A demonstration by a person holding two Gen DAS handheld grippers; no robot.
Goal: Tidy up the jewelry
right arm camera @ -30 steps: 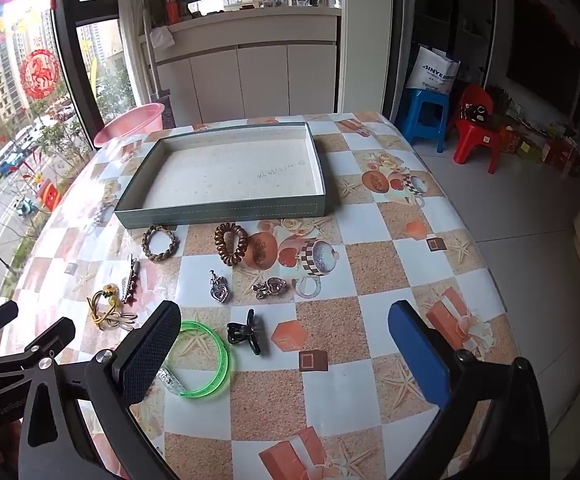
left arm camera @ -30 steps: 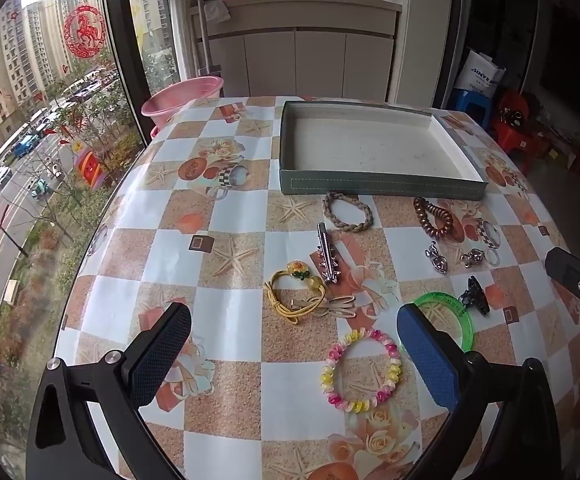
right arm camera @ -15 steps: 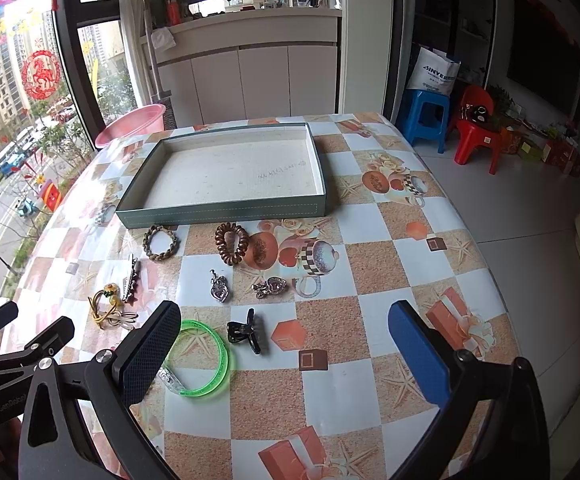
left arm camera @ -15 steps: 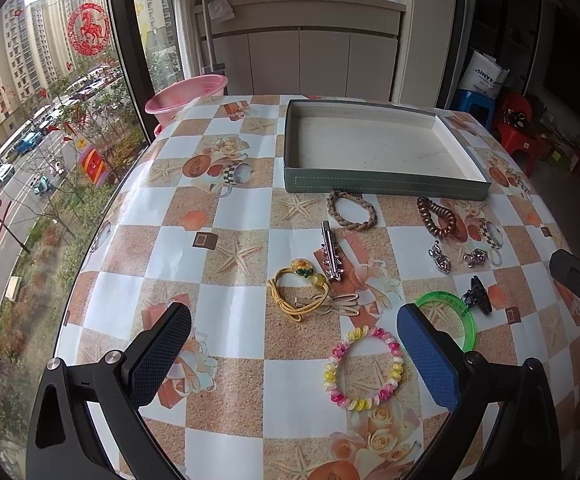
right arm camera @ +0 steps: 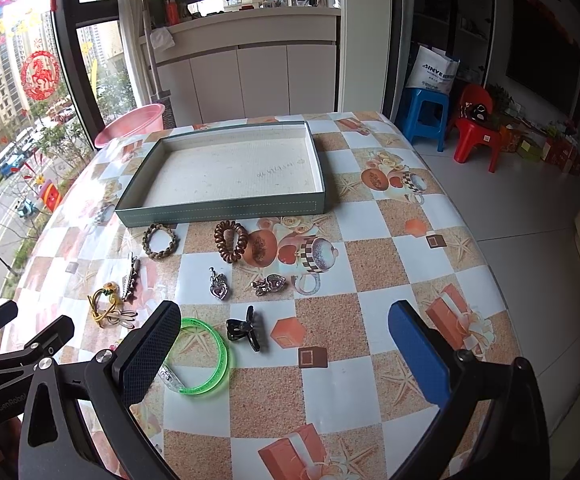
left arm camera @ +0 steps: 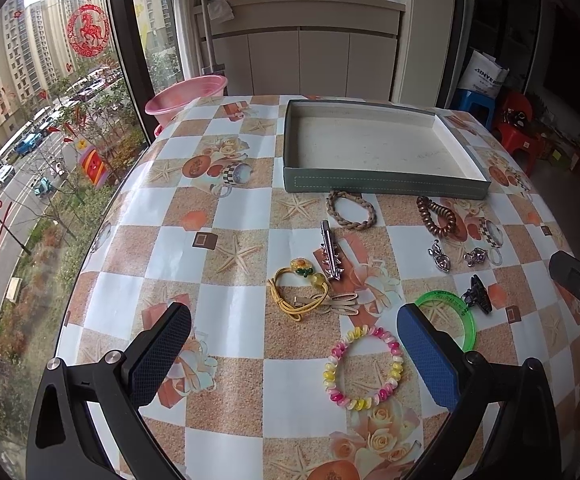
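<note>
An empty green tray (left arm camera: 386, 186) (right arm camera: 226, 210) stands at the far side of the table. Jewelry lies loose in front of it: a braided bracelet (left arm camera: 351, 209), a brown spiral tie (left arm camera: 436, 216), a silver clip (left arm camera: 330, 254), a yellow cord bracelet (left arm camera: 298, 288), a pastel bead bracelet (left arm camera: 364, 366), a green bangle (right arm camera: 204, 356) and a black claw clip (right arm camera: 244, 328). My left gripper (left arm camera: 290, 352) hovers open above the near table, empty. Open and empty too, my right gripper (right arm camera: 284, 352) hangs over the table's right part, its left finger above the bangle.
A pink basin (left arm camera: 186, 98) sits beyond the table's far left corner by the window. Two silver pendants (right arm camera: 219, 284) lie mid-table. A blue stool (right arm camera: 426, 114) and a red chair (right arm camera: 476, 128) stand on the floor to the right. White cabinets (right arm camera: 246, 80) back the room.
Both views have shifted only slightly; the jewelry and tray lie where they were, and both grippers stay open.
</note>
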